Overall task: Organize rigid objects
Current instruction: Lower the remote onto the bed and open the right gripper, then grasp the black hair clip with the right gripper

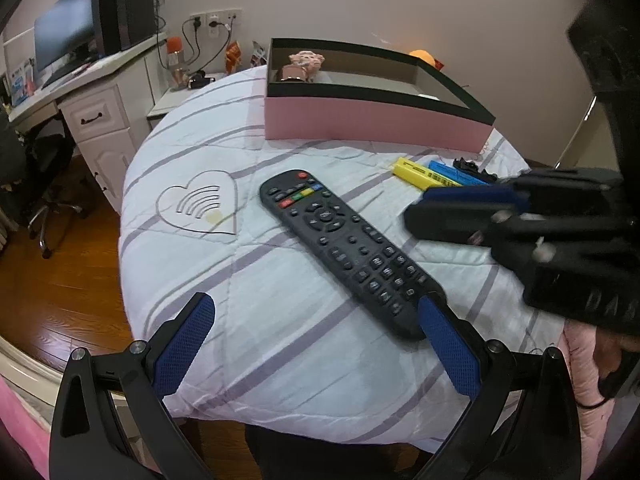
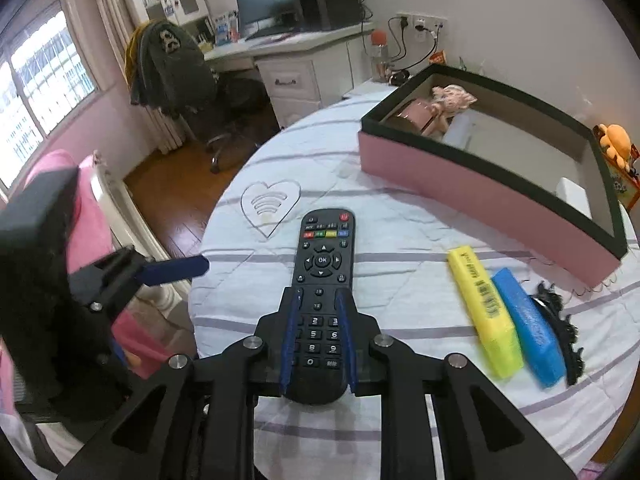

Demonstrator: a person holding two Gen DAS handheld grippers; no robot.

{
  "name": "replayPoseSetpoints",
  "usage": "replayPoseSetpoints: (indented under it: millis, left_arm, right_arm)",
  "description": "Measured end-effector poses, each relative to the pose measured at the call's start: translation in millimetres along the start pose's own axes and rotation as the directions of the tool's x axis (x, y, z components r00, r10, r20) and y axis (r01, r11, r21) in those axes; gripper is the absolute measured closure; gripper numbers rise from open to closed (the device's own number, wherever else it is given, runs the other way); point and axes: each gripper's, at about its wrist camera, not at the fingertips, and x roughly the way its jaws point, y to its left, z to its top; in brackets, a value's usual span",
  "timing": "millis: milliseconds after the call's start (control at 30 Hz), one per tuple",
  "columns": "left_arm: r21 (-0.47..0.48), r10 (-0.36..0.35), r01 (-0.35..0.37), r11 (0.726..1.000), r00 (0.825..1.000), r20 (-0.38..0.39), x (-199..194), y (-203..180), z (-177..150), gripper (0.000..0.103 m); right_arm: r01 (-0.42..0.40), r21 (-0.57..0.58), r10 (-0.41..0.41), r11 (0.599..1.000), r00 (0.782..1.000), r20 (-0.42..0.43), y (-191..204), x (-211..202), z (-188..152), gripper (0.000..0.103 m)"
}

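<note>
A black remote control point(image 1: 344, 246) lies on the white striped quilt. In the right wrist view my right gripper point(image 2: 318, 300) is shut on the remote control point(image 2: 322, 280), its blue pads against both long sides of the lower half. My left gripper point(image 1: 316, 312) is open and empty at the near edge of the table; its right pad touches the remote's near end. The right gripper shows in the left wrist view point(image 1: 472, 208) at the right. A yellow block point(image 2: 482, 308) and a blue block point(image 2: 528, 326) lie side by side to the right.
A pink open box with a black rim point(image 2: 480, 184) stands at the back right and holds a pink figurine point(image 2: 452, 98) and a white item. A black frilly object point(image 2: 560, 320) lies beside the blue block. A desk, monitor and office chair stand beyond the table.
</note>
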Motion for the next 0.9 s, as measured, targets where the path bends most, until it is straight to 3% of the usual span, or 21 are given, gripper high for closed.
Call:
replayPoseSetpoints:
  millis: [133, 367, 467, 600, 900]
  left_arm:
    - [-0.037, -0.009, 0.009, 0.999, 1.000, 0.008, 2.9, -9.9, 4.9, 0.000]
    - [-0.059, -0.007, 0.008, 0.998, 1.000, 0.018, 9.5, -35.8, 21.1, 0.000]
    - [-0.037, -0.017, 0.017, 0.999, 1.000, 0.004, 17.8, -54.4, 25.9, 0.000]
    - [-0.034, 0.008, -0.009, 0.999, 1.000, -0.009, 28.1, -71.9, 32.0, 0.000]
    - [0.006, 0.037, -0.036, 0.999, 0.999, -0.035, 42.0, -89.8, 43.9, 0.000]
  right_arm:
    - [0.150, 0.006, -0.150, 0.989, 0.989, 0.015, -26.5, -18.8, -10.2, 0.082]
    - [0.258, 0.098, -0.259, 0.961, 0.966, -0.004, -97.6, -40.3, -36.6, 0.078]
    - [0.272, 0.121, -0.274, 0.955, 0.962, -0.004, -118.4, -44.2, -43.8, 0.069]
    - [0.297, 0.108, -0.297, 0.949, 0.955, -0.010, -137.3, -43.5, -50.0, 0.068]
    - [0.259, 0.101, -0.257, 0.961, 0.966, -0.030, -171.0, -30.5, -42.1, 0.065]
